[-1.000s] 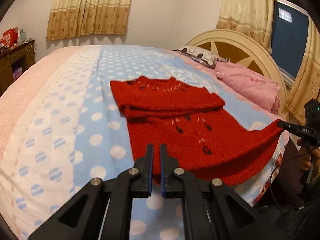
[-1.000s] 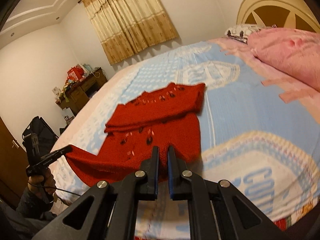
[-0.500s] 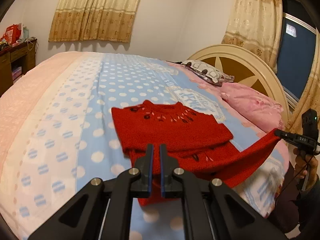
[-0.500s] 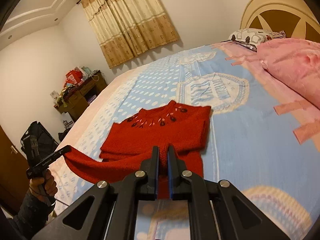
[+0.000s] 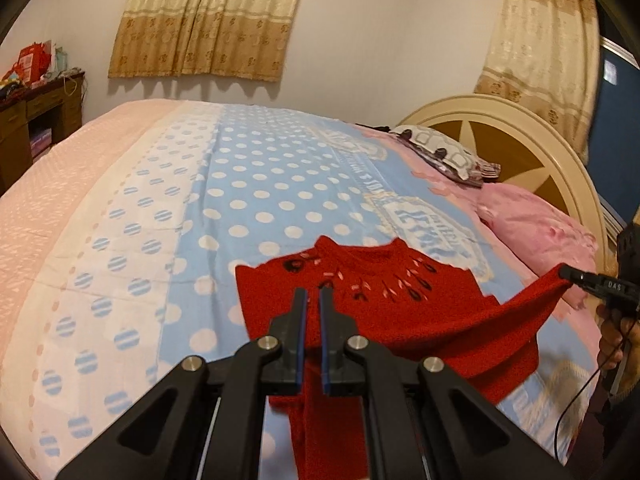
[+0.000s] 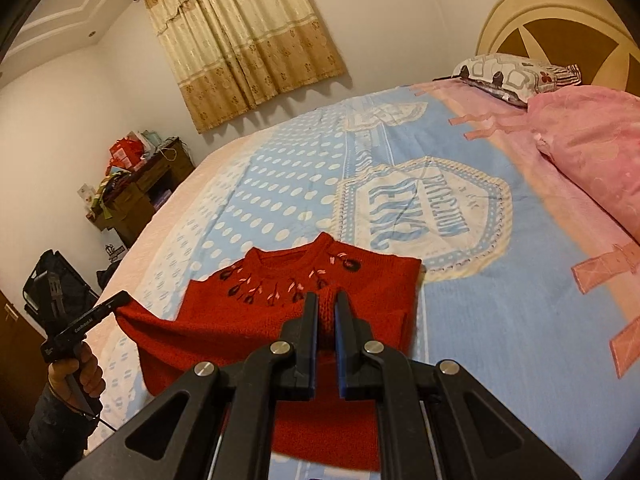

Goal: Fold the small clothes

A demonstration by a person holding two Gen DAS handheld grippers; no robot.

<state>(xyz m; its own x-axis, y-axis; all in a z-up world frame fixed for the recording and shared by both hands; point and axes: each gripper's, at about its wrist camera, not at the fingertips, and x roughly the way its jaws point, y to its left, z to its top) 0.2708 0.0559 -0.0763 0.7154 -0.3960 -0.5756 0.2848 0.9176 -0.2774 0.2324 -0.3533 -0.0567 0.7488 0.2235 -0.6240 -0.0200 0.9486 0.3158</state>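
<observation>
A red sweater [image 5: 400,312] lies on the bed [image 5: 256,200], on the blue dotted part of the bedspread, its neckline with the dark and pink embroidery facing the far curtain [image 5: 208,20]. Its lower half is lifted off the bed and carried over the upper half. The left tool [image 5: 311,300] is clamped on one corner of the sweater's hem, red knit pinched between its narrow jaws. The right tool [image 6: 326,308] is clamped on the other corner of the hem in the same way, and the edge between the two hangs taut above the sweater's body. A hand [image 6: 76,368] grips the left tool's handle at the near side of the bed. A pink pillow [image 6: 592,144] and a patterned pillow [image 6: 508,72] rest beyond the sweater by the headboard [image 5: 520,140].
</observation>
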